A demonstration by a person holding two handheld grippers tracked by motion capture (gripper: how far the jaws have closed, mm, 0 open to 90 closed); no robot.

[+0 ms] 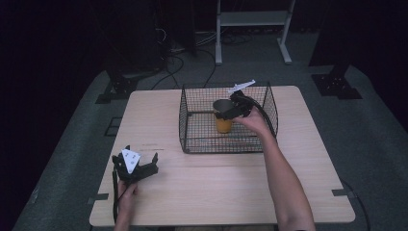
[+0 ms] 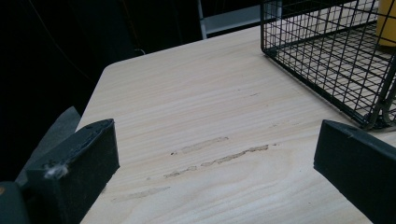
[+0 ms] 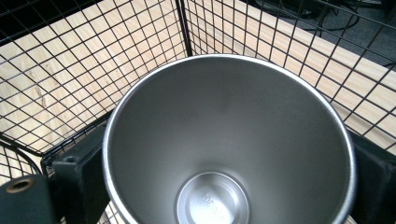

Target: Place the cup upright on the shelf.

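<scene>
You are holding one orange steel cup (image 1: 223, 117) inside the single wire basket (image 1: 192, 122) at frame centre, right gripper (image 1: 234, 109) jaws clamping it, while your left gripper (image 1: 136, 166) jaws are gaping wide over the desk (image 1: 202, 192), lower left.

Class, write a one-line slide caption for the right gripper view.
Right gripper clasps an empty steel cup inside the wire basket.
</scene>
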